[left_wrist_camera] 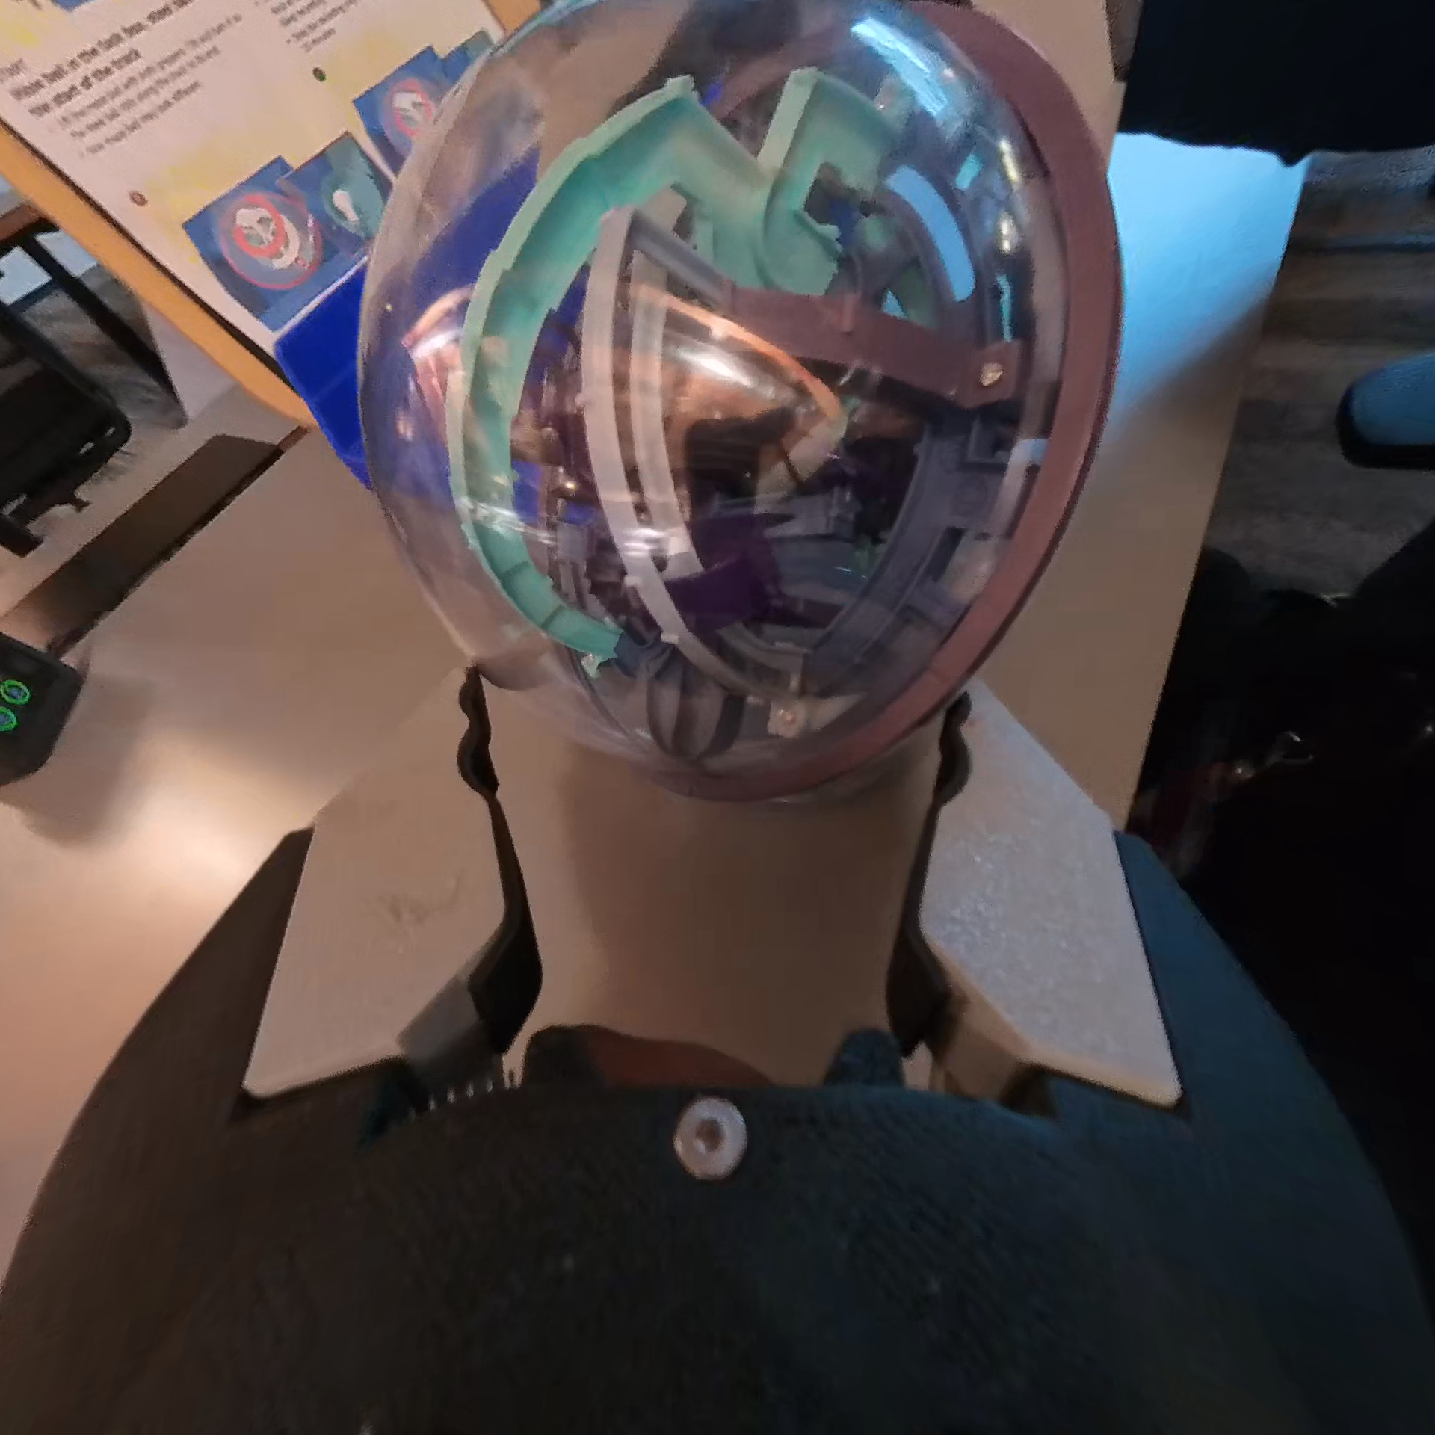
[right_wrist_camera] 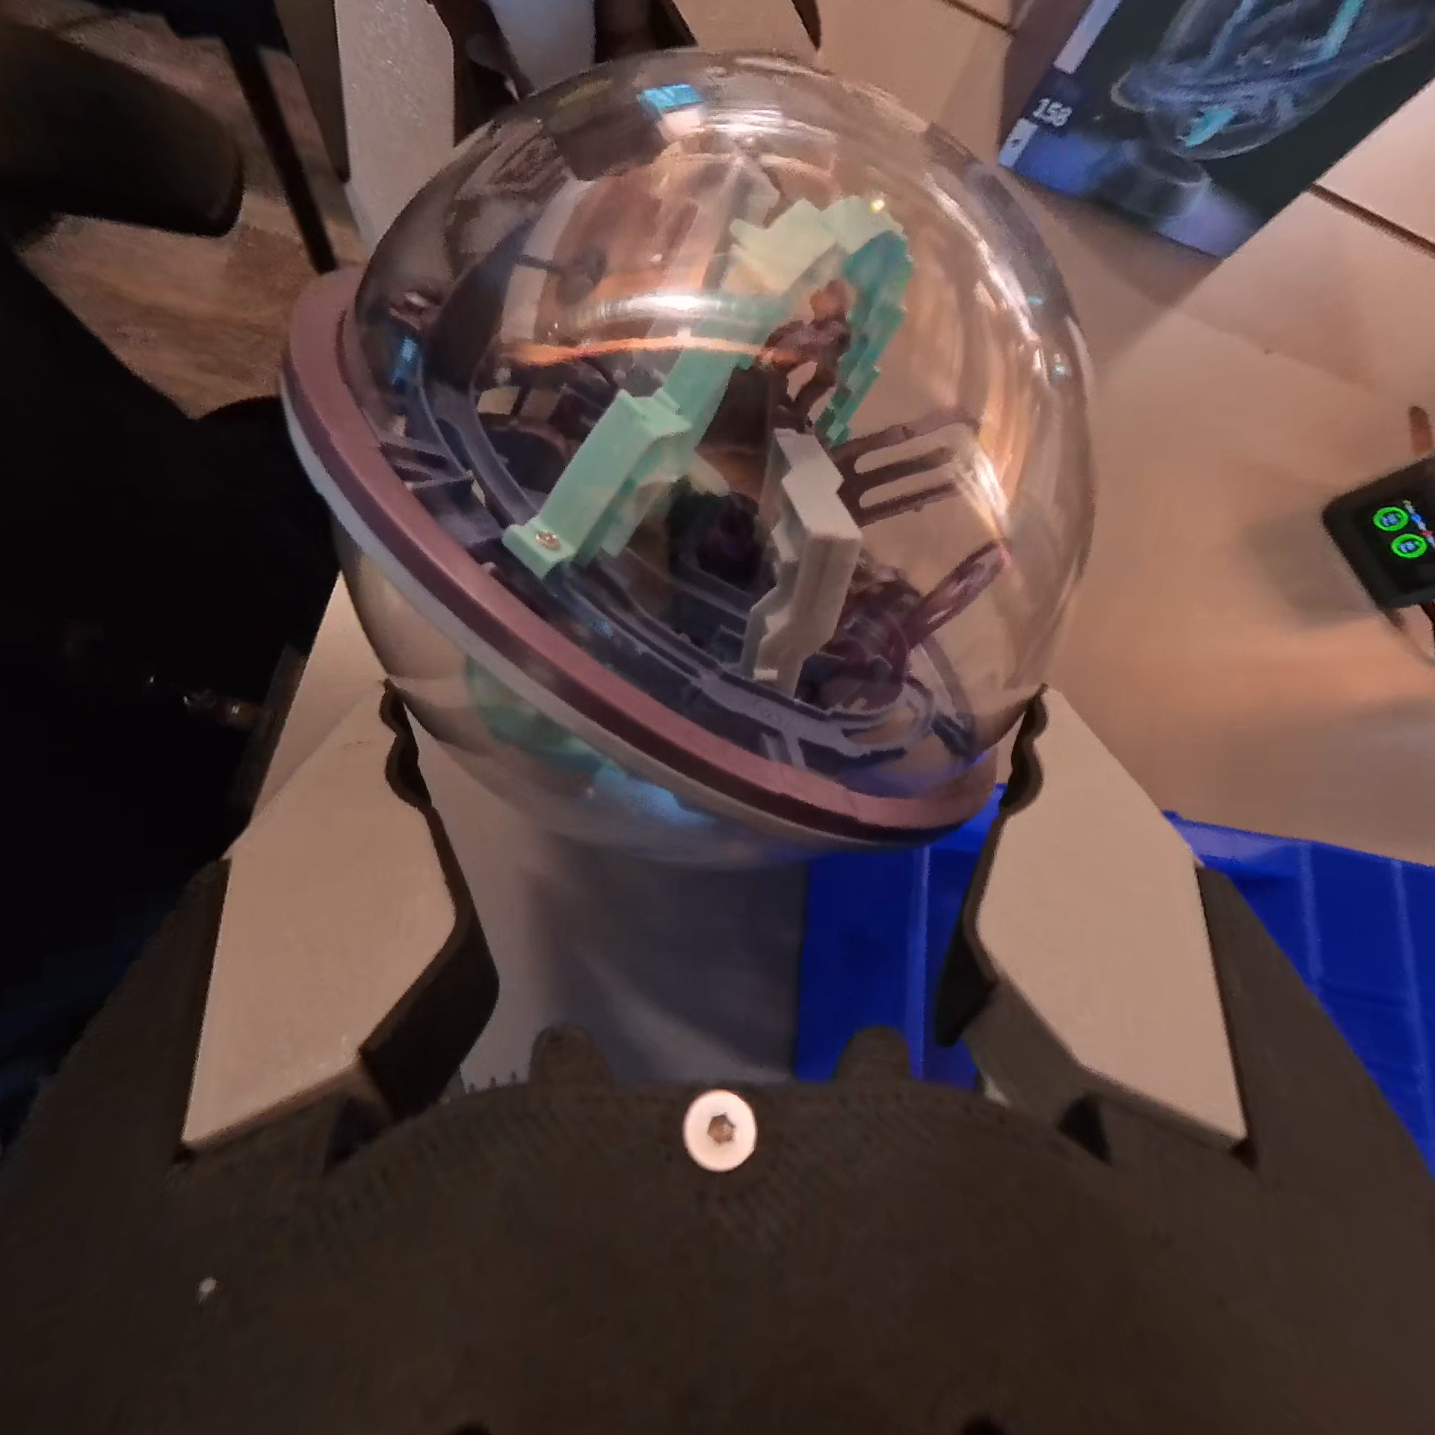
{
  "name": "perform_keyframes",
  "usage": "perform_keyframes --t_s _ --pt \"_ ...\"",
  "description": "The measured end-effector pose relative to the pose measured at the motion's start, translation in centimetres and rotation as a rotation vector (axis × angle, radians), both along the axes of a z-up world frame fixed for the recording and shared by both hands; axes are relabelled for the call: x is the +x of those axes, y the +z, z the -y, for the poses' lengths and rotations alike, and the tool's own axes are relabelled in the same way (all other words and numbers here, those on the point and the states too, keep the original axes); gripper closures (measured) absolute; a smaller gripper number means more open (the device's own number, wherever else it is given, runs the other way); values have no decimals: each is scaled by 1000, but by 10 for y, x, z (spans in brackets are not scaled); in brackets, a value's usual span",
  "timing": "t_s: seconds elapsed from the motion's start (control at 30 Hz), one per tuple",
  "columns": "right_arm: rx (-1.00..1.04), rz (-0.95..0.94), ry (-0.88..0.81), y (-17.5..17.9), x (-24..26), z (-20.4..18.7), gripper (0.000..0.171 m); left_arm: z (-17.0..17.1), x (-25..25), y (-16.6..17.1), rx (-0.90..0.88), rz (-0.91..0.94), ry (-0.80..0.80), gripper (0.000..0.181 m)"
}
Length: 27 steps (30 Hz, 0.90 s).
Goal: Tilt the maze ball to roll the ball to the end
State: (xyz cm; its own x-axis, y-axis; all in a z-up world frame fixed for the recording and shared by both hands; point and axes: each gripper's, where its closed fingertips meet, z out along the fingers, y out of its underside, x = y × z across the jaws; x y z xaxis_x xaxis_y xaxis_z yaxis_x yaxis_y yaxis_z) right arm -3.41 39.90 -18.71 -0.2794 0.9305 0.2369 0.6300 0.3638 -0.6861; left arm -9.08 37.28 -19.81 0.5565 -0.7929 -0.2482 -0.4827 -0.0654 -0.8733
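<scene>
The maze ball is a clear plastic sphere with a maroon rim around its middle and green, grey and purple tracks inside. It is held off the beige table. My left gripper is shut on its lower part, one finger touching each side. In the right wrist view the maze ball is tilted, with the rim slanting down to the right. My right gripper is shut on it from the other side. I cannot make out the small rolling ball inside.
A blue bin lies under the right gripper and shows behind the sphere. A printed instruction sheet and a dark picture box stand nearby. A small black device with green circles sits on the table.
</scene>
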Motion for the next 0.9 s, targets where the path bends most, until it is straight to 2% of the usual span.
perform_keyframes --t_s 0.03,0.3,0.53,0.73,0.9 --pt "-6 -14 -23 1 0 0 24 -1 -1 3 -1 -10 -20 68" --pt "-54 -105 -185 0 1 4 25 -2 -5 20 16 -60 -145 70" --pt "49 -188 -237 10 -7 12 26 -1 -9 10 3 -87 -172 68" --pt "34 -137 -261 -22 -7 8 26 2 -12 2 -2 -61 -170 66" --pt "-9 -162 -261 -24 -9 6 26 1 -13 4 -19 -28 -175 66"
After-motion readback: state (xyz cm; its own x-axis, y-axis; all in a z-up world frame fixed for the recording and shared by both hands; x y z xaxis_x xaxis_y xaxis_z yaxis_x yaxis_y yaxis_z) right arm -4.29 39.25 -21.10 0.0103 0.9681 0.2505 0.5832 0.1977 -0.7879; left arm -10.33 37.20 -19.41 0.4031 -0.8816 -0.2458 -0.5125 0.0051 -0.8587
